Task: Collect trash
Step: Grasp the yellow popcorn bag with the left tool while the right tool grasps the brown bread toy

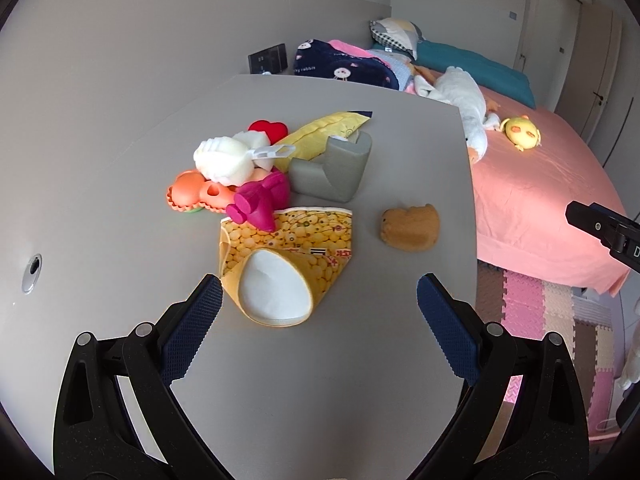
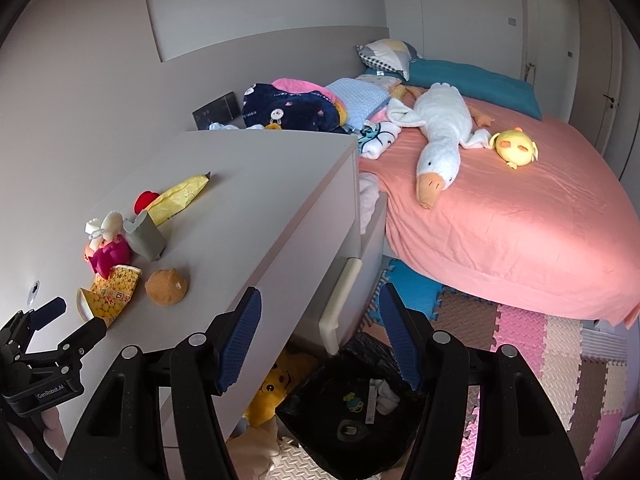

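Observation:
A crushed yellow paper cup [image 1: 296, 248] lies on its side on the grey table [image 1: 120, 208], its white mouth facing my left gripper [image 1: 318, 292]. That gripper is open and hovers just short of the cup, which sits ahead of the gap. A yellow wrapper [image 1: 320, 136] and a grey foam corner piece [image 1: 332, 172] lie behind the cup. My right gripper [image 2: 320, 296] is open and empty, off the table's right edge above a black trash bag [image 2: 360, 400]. The cup [image 2: 114, 292] and the left gripper [image 2: 76, 316] show at lower left in the right wrist view.
Toys crowd the table: a brown plush [image 1: 410, 228], a magenta toy [image 1: 260, 200], an orange toy [image 1: 192, 192], a white plush [image 1: 228, 160], a red heart [image 1: 268, 128]. A pink bed [image 2: 520, 220] with a goose plush [image 2: 436, 152] lies to the right, over foam floor mats [image 2: 560, 352].

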`<state>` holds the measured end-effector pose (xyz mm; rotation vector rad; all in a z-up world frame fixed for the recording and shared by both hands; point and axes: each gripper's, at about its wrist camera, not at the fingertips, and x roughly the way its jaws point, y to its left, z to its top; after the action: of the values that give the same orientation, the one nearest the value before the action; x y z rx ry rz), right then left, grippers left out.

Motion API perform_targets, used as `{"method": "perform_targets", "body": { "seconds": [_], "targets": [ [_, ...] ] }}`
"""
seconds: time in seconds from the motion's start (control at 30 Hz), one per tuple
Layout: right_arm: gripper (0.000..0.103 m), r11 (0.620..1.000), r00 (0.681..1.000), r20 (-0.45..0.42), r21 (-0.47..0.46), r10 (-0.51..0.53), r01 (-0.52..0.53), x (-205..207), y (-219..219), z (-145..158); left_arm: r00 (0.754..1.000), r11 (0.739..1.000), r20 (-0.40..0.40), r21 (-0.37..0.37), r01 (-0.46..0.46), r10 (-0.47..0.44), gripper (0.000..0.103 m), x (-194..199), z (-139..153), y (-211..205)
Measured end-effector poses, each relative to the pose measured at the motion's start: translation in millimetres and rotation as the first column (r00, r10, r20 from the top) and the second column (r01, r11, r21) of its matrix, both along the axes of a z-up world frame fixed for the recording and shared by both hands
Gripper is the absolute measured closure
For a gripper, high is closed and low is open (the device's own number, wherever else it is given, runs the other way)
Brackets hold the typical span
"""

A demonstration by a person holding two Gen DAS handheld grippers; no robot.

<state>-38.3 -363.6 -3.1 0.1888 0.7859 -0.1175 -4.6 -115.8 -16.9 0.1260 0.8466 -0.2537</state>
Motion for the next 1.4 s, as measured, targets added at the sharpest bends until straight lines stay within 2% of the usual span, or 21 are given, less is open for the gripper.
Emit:
{"method": "perform_targets", "body": {
  "seconds": [0.33, 0.7, 0.73, 1.03, 1.4],
  "targets": [
    [0.041, 0.998, 0.997, -0.026, 0.000, 0.068, -0.068, 22.7, 29.1, -12.2, 0.998, 0.999, -0.063, -0.018, -0.030, 0.029, 0.008, 29.2, -20.6, 17.8],
    [0.041, 0.994, 0.993, -0.048, 0.010, 0.110, -0.109, 46.4, 49.1, -23.4, 0.995, 1.000, -0.102, -0.024, 0.000, -0.003, 0.010, 51.1, -34.7, 17.1],
    [0.041, 0.994, 0.992, -0.050, 0.012, 0.113, -0.112, 48.2, 50.1, -24.1, 0.995, 1.000, -0.096, -0.023, 0.008, -0.010, 0.016, 51.0, -34.6, 16.4],
    [0.041, 0.988, 0.987, -0.059, 0.020, 0.151, -0.150, 54.9, 65.2, -27.2, 0.997, 1.000, -0.076, 0.003, 0.014, -0.014, 0.017, 46.5, -30.3, 24.3],
    [0.041, 0.978, 0.977, -0.061, 0.046, 0.204, -0.202, 57.5, 89.3, -31.5, 1.000, 0.999, -0.030, 0.040, 0.011, -0.010, 0.017, 9.4, -15.0, 52.4]
  ]
}}
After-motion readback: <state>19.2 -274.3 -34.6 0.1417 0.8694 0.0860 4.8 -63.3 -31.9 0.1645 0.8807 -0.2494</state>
